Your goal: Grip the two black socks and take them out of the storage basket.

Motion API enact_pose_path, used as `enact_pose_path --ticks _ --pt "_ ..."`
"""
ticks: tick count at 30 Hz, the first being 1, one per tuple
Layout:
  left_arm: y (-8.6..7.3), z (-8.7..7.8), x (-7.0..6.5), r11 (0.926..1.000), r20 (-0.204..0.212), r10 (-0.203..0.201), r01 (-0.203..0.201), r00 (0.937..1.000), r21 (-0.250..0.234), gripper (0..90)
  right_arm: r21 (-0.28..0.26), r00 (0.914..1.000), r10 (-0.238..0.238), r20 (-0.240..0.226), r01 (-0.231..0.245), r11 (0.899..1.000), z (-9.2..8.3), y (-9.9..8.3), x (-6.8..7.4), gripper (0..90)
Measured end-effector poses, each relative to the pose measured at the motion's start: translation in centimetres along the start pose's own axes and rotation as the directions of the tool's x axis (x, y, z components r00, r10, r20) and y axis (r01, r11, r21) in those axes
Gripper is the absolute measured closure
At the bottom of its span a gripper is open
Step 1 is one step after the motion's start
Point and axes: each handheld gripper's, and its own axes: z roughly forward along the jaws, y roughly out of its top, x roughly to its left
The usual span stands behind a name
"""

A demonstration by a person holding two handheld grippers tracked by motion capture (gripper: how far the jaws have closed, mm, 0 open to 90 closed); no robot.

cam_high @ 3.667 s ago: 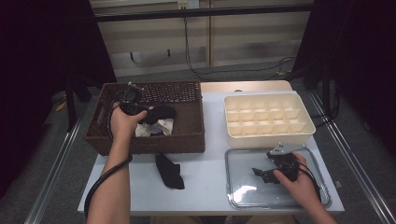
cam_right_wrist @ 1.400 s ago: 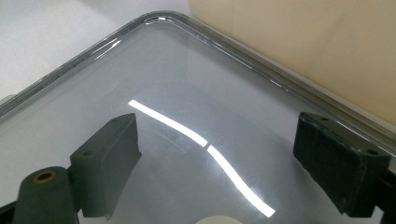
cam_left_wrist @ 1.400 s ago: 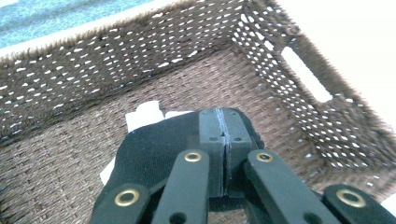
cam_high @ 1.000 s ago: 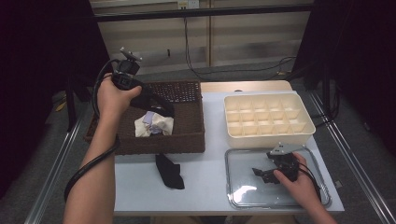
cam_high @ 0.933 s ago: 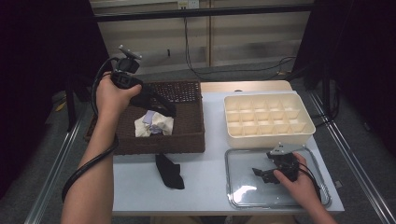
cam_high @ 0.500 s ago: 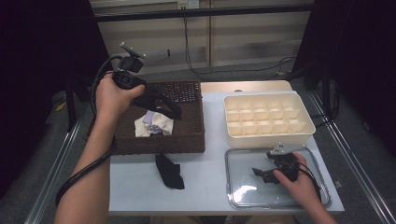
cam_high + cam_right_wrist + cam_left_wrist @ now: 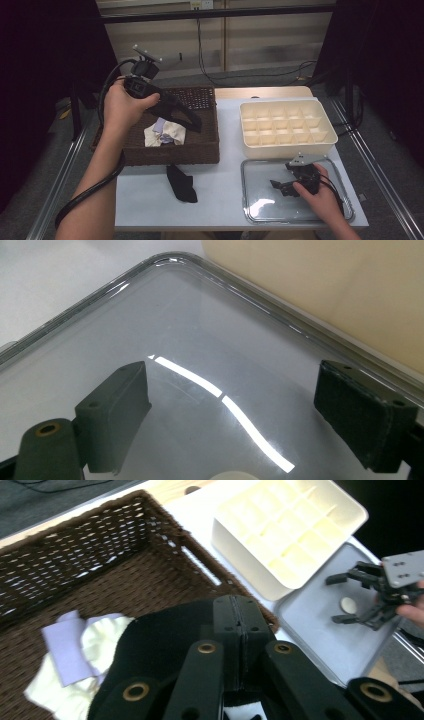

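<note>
My left gripper [image 7: 167, 103] is held up over the brown wicker basket [image 7: 170, 150], shut on a black cloth [image 7: 185, 116] that hangs from its jaws toward the basket's right wall. In the left gripper view the jaws [image 7: 235, 625] meet over the black cloth [image 7: 160, 645]. Cream and lilac cloths [image 7: 165, 132] lie in the basket. My right gripper [image 7: 281, 185] rests open on the clear lid [image 7: 265, 210], nothing between its pads [image 7: 120, 390]. A cream divided box [image 7: 285, 127] stands behind the lid.
Another black cloth [image 7: 181, 184] lies on the white table in front of the basket. A small pale disc [image 7: 346, 605] sits on the clear lid [image 7: 320, 640] between the right gripper's jaws. A cable trails from my left hand along the table's left edge.
My left hand has risen out of the basket with the black cloth and drifted right over the last second. The right gripper has stayed on the lid.
</note>
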Motion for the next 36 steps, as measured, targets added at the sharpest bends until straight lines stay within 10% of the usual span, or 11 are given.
enact_pose_path --ticks 28,36 --pt "-2.5 1.0 -4.6 0.9966 0.109 0.081 -0.079 0.9907 -0.023 89.1 0.008 1.0000 -0.003 0.003 0.003 1.000 0.0 0.0 0.0 13.8" --pt "-3.6 2.2 -6.9 0.9906 0.147 0.136 -0.137 0.9797 -0.005 88.3 0.005 1.0000 -0.003 0.001 0.003 1.000 0.0 0.0 0.0 13.8"
